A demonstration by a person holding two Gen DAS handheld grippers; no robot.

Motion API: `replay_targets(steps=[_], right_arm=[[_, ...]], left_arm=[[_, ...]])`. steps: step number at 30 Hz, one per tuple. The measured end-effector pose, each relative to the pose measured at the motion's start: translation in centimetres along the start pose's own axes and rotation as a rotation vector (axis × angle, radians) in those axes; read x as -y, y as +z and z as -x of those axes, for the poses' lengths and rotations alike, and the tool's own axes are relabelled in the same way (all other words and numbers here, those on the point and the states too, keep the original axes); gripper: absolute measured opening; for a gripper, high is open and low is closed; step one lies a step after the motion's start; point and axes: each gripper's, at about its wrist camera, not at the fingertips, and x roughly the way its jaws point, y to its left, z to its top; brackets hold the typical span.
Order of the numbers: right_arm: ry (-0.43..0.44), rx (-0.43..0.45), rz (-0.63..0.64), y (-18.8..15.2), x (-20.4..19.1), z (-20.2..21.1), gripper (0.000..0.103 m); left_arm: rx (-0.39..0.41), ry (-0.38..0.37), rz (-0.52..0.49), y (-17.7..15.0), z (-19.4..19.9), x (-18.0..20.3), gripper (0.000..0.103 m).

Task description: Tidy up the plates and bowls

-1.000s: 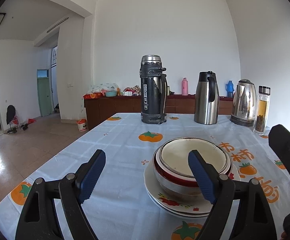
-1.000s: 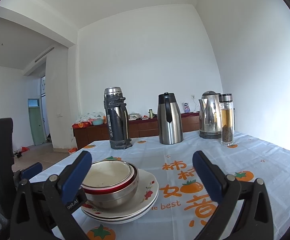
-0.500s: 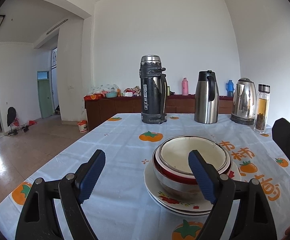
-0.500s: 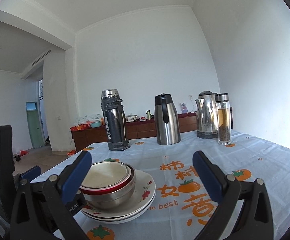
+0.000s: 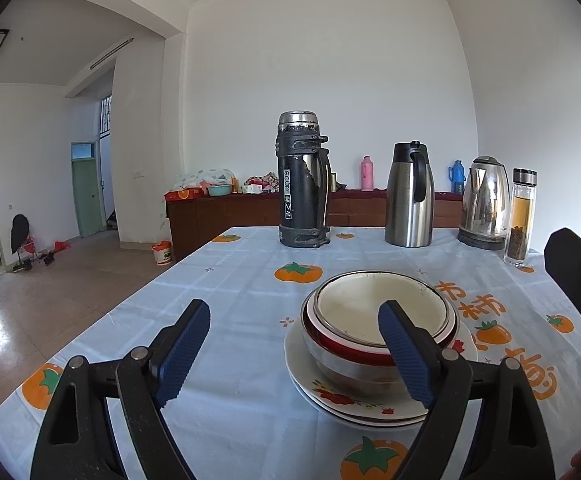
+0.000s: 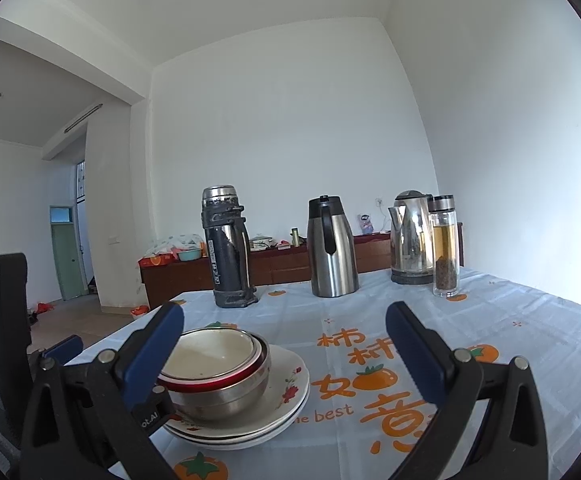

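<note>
Standing near the middle of the tabletop (image 5: 226, 280) is a single stack: nested bowls (image 5: 378, 320) are seated in a pile of flower-patterned plates (image 5: 322, 394). The uppermost bowl is cream inside with a metal rim; beneath it a red-banded bowl is seen, and beneath that a plain steel one. Two or three plates are counted under them — the exact number cannot be told.

The left claw (image 5: 294, 350) is held wide open and empty, above the tabletop's near edge. Its right finger overlaps the bowls in the left wrist view; whether it touches them cannot be told. The right claw (image 6: 284, 354) is likewise spread wide with nothing gripped, and the stack (image 6: 230, 384) is seen behind its left finger. Part of the other claw's black body is visible at the left margin of the right wrist view.

Along the far edge of the tabletop four vessels are lined up upright: a black flask (image 5: 302, 180) toward the far left, a steel carafe (image 5: 409, 196) beside it, then an electric kettle (image 5: 484, 202), and a glass tea bottle (image 5: 521, 216) nearest the far right corner. The tabletop is covered by a pale cloth printed with orange persimmons and orange characters. A dark sideboard (image 5: 218, 216) laden with small items is observed against the back wall.
</note>
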Motion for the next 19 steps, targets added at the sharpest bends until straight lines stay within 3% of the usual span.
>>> replay_targets(steps=[19], right_arm=[[-0.004, -0.004, 0.004, -0.02, -0.02, -0.02, 0.103]], left_arm=[[-0.008, -0.019, 0.009, 0.06, -0.17, 0.08, 0.091]])
